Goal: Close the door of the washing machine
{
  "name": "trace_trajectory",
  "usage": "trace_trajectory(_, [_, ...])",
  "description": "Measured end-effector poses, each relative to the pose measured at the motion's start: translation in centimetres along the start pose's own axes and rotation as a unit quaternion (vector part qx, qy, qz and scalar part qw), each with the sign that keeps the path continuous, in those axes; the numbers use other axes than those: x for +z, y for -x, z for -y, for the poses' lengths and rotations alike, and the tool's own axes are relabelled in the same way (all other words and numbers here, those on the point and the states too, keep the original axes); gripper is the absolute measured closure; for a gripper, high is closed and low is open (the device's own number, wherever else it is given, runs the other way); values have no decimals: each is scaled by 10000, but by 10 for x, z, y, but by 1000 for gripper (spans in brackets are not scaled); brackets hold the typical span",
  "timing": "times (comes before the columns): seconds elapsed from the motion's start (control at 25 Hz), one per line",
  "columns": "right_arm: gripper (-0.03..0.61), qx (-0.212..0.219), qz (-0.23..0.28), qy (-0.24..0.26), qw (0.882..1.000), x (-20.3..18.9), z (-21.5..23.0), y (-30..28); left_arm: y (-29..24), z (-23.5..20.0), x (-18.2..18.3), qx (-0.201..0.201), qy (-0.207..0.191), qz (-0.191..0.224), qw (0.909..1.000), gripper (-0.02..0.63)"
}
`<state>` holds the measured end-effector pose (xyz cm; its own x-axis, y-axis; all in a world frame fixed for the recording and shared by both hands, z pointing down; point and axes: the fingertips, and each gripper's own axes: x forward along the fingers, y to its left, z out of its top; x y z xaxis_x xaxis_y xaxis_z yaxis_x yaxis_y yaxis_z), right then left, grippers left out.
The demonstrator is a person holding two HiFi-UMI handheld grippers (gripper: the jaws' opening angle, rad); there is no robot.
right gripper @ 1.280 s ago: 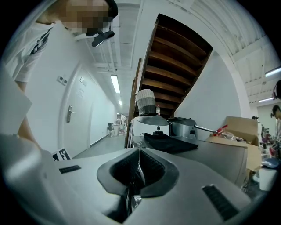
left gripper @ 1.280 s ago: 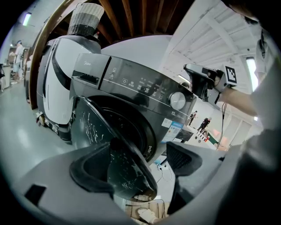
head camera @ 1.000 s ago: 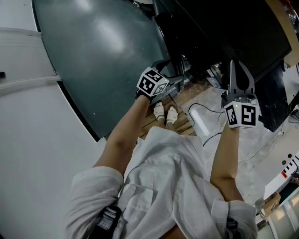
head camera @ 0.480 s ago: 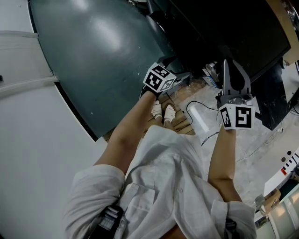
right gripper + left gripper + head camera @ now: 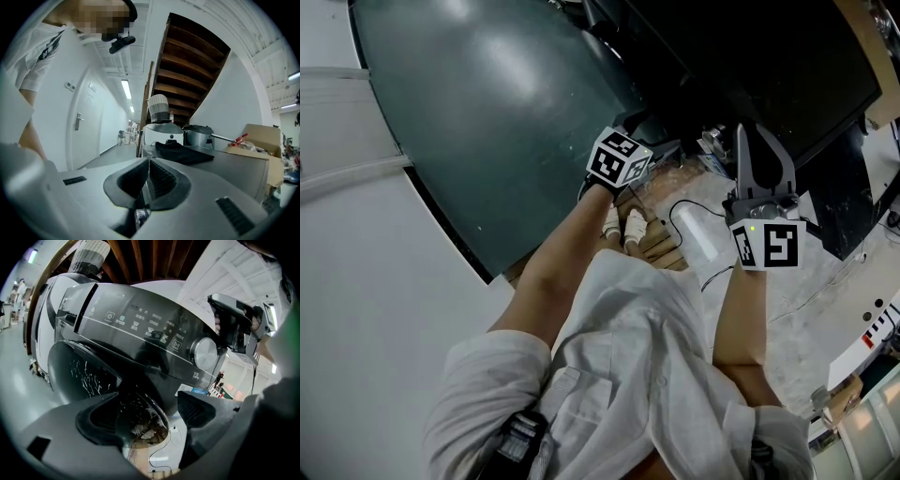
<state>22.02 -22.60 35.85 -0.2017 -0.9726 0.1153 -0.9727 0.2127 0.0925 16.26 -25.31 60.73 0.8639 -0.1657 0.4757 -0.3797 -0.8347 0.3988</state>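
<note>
The washing machine door [image 5: 487,112] is big, round and dark grey-green. It fills the top left of the head view. Its right edge is next to the black front of the washing machine [image 5: 750,56]. In the left gripper view the machine has a shiny panel with a round knob [image 5: 205,353].

The left gripper [image 5: 661,153] is just beside the door's lower right edge. I cannot tell if it touches. Its jaws are wide apart and nothing is between them.

The right gripper [image 5: 752,141] is off to the right, well apart from the door, and points at the black front. Its jaws are pressed together and hold nothing.

Lower down, the person's white shoes [image 5: 626,225] stand on the floor [image 5: 825,281].
</note>
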Motion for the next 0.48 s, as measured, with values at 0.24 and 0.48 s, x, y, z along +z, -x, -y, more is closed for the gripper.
trace_trajectory(0.24, [548,40,-88,1,10000,-2,1,-3,-2,-10,1,129,-11,-151,9998,302])
trace_trajectory(0.48, [548,59,-90,-85,9999,-2,2,-4,-2,-13,2,278,129,-210,9993,308])
